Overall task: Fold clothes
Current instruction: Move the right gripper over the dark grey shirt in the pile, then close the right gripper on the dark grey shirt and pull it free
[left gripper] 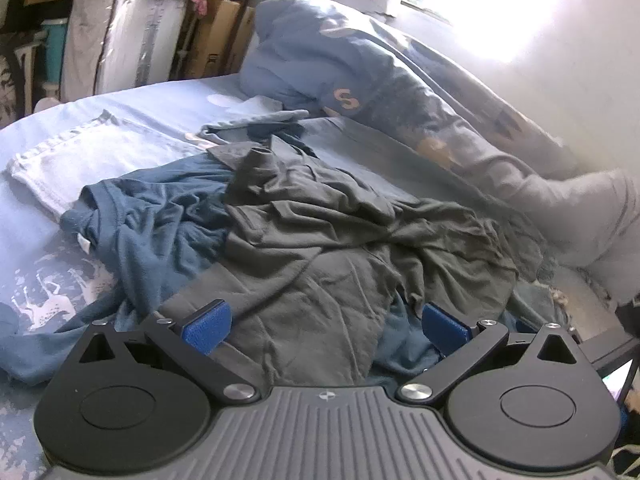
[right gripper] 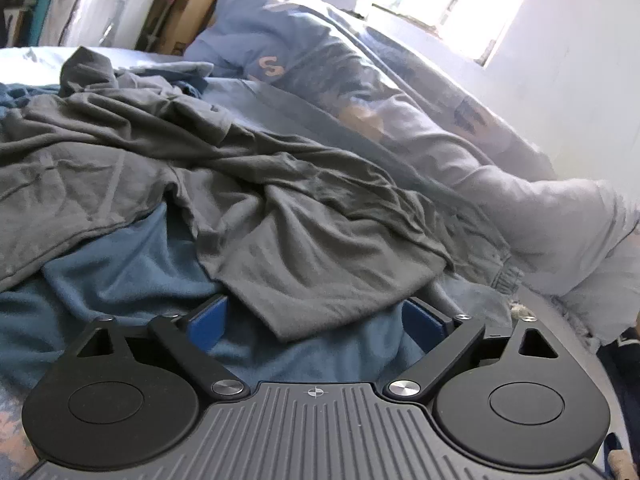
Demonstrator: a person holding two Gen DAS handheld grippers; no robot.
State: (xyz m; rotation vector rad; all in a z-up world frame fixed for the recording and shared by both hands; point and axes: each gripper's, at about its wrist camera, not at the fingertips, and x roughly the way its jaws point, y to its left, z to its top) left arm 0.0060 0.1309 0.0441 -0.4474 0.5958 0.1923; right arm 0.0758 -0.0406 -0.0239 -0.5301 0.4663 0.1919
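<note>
Two garments lie heaped on my bed point(left gripper: 132, 100), whose pale blue sheet runs back to a rolled duvet point(left gripper: 400, 92) along the wall side. The grey shirt point(left gripper: 320, 232) is the bigger heap, crumpled on top, its length running roughly from the far left toward the near right. Under it is the blue shirt point(left gripper: 152, 232), spilling out to the left and showing again at the near edge. A folded white piece point(left gripper: 68, 160) sits flat beyond them on the left.

My left gripper point(left gripper: 324, 326) hangs over the near hem of the grey cloth with its blue pads spread wide; the fabric lies between them but neither pad presses it. My right gripper point(right gripper: 316, 320) is likewise spread, and a loose grey corner point(right gripper: 320, 296) pokes toward me right between its fingers, resting on the blue shirt, untouched as far as I can see.

That corner is what the next move turns on, I think: it lies dead ahead of my right tool and slightly below, so the right hand seems nearer a clean grab. A careless pinch there could gather the blue layer too.
</note>
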